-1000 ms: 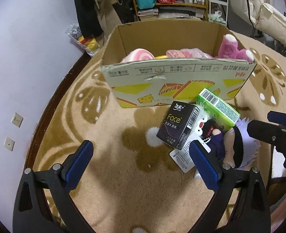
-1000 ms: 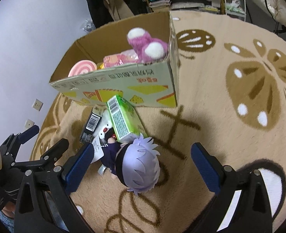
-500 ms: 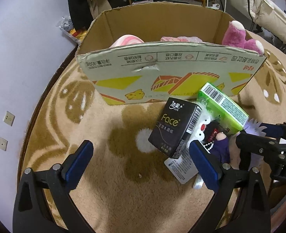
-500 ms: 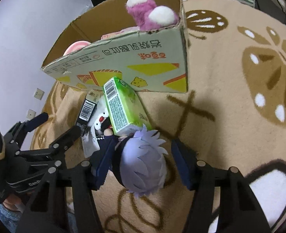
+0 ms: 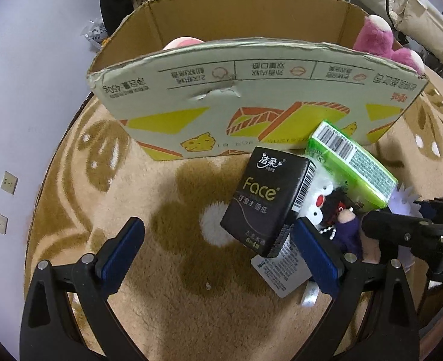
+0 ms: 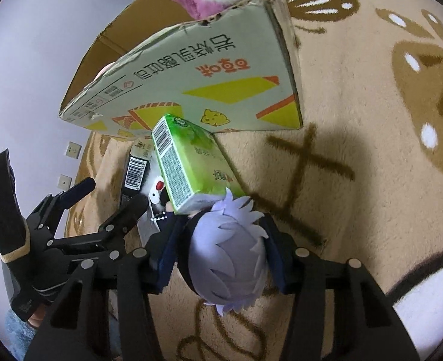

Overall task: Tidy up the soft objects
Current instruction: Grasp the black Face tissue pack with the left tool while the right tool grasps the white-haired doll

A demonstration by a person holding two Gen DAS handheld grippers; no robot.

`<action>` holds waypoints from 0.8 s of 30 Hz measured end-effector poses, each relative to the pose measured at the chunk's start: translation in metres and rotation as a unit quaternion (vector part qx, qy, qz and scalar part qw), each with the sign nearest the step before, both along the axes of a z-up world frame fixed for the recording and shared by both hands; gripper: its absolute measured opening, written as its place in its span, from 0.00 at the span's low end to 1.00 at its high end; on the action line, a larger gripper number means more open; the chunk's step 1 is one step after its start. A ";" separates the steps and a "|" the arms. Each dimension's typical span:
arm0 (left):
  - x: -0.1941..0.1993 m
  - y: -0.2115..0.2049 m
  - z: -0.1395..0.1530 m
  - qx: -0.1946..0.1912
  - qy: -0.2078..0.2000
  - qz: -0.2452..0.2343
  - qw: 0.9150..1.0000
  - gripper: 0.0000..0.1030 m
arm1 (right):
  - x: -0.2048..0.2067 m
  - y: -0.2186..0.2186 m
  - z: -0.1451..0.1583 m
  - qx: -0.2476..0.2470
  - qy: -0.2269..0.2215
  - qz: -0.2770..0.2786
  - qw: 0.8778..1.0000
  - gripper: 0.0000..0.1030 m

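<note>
A plush doll (image 6: 227, 255) with pale lilac hair lies on the carpet, its purple body (image 5: 346, 231) also in the left wrist view. My right gripper (image 6: 221, 258) has both blue pads against the doll's head, jaws still closing. A green tissue pack (image 6: 191, 165) rests on the doll. Beside it a black tissue pack (image 5: 269, 201) leans over a small white plush (image 5: 320, 198). My left gripper (image 5: 218, 255) hangs open over bare carpet, its right finger just under the black pack. The cardboard box (image 5: 251, 96) behind holds a pink plush (image 5: 372, 39).
The beige carpet (image 5: 167, 300) with brown patterns spreads all round. A pale wall with sockets (image 5: 9, 182) borders it on the left. A paper tag (image 5: 281, 273) lies under the black pack. Shelves and clutter stand behind the box. A person's sleeve (image 6: 7, 210) shows at the left.
Both grippers have sunk toward the carpet and the box looms larger. The right jaws have come in from wide open to clasp the doll's head. The left jaws stay wide.
</note>
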State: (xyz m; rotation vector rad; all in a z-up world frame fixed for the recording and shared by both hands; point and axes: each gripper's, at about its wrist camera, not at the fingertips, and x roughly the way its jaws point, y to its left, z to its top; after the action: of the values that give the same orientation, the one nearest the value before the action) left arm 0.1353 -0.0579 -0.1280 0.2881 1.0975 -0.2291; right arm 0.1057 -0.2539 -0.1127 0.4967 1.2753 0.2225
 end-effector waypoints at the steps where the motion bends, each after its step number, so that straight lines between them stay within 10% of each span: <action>1: 0.001 0.000 0.000 -0.002 -0.002 0.002 1.000 0.95 | 0.001 -0.001 -0.001 0.001 0.001 -0.001 1.000 0.54; 6: 0.007 0.001 -0.002 -0.014 -0.008 0.009 1.000 0.94 | 0.003 -0.002 -0.002 -0.006 0.001 0.003 1.000 0.54; 12: 0.009 -0.005 -0.013 -0.039 0.015 -0.026 0.999 0.44 | 0.001 0.005 -0.005 -0.015 -0.002 0.009 1.000 0.53; 24: 0.006 -0.001 -0.007 -0.041 0.008 -0.015 0.999 0.43 | 0.000 0.010 0.007 -0.033 -0.015 0.021 0.999 0.51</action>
State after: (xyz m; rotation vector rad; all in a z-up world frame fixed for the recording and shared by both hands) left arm 0.1413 -0.0586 -0.1347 0.2299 1.0969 -0.3030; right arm 0.1053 -0.2443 -0.1058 0.4100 1.2607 0.2209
